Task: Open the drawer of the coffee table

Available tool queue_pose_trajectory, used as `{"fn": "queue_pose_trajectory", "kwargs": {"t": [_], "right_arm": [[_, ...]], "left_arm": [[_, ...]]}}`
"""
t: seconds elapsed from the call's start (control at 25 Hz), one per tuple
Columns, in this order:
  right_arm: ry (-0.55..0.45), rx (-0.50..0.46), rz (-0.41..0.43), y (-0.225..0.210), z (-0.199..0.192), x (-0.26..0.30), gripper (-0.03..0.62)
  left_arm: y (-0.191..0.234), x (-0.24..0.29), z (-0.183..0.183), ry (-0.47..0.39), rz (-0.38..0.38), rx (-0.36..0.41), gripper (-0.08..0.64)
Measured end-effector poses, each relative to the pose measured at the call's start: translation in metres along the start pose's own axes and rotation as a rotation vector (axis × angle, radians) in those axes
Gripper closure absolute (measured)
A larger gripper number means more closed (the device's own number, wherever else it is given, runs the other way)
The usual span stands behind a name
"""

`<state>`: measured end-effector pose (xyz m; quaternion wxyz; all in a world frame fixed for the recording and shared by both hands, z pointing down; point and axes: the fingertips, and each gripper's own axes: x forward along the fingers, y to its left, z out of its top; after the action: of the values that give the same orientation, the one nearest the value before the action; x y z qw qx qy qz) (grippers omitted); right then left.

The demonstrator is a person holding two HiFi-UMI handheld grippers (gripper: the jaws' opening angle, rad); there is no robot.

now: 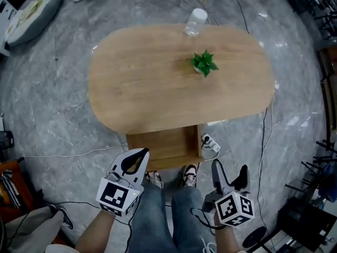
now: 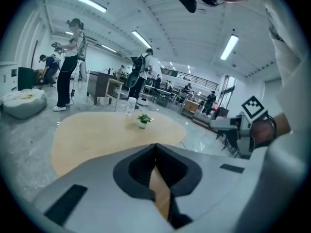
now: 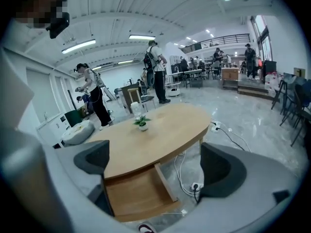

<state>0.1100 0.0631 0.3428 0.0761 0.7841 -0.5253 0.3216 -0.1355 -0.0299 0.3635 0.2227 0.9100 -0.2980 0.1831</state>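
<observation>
Head view looks down on the person's legs in blue jeans (image 1: 158, 215) and two patterned shoes (image 1: 190, 175) at the bottom of the frame. At lower left the left hand-held gripper (image 1: 141, 154) has its two jaws pressed together, and they grip nothing. Its tip overlaps the near left corner of the drawer in the picture. At lower right the right hand-held gripper (image 1: 230, 167) has its jaws wide apart, with no object between the pads.

Just above the shoes, the drawer (image 1: 163, 144) stands pulled out from under the near edge of the counter (image 1: 152, 83), and its wooden bottom is visible. A white power strip (image 1: 209, 143) with a cable lies on the floor (image 1: 52, 125) just to the right of the drawer.

On the oval wooden counter a small green plant (image 1: 204, 63) stands right of the middle. A clear bottle (image 1: 195, 22) stands at the far edge. A grey cushion (image 1: 29, 15) lies on the floor in the upper left corner.
</observation>
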Motion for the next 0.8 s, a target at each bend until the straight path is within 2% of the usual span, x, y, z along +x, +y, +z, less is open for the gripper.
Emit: {"fn": "queue_pose_trajectory", "kwargs": {"t": [0.12, 0.48, 0.68, 0.8], "right_arm": [[-0.054, 0.037, -0.03, -0.014, 0.028, -0.017, 0.005], [-0.156, 0.159, -0.14, -0.067, 0.087, -0.065, 0.005], [-0.176, 0.189, -0.156, -0.089, 0.106, -0.073, 0.005], [-0.191, 0.187, -0.147, -0.103, 0.12, -0.069, 0.005]], "left_arm": [[-0.022, 0.02, 0.042, -0.033, 0.001, -0.011, 0.565], [-0.09, 0.05, 0.138, -0.026, -0.064, 0.063, 0.565], [-0.122, 0.066, 0.167, -0.02, -0.123, 0.106, 0.565], [-0.138, 0.079, 0.178, -0.018, -0.121, 0.103, 0.565]]}}
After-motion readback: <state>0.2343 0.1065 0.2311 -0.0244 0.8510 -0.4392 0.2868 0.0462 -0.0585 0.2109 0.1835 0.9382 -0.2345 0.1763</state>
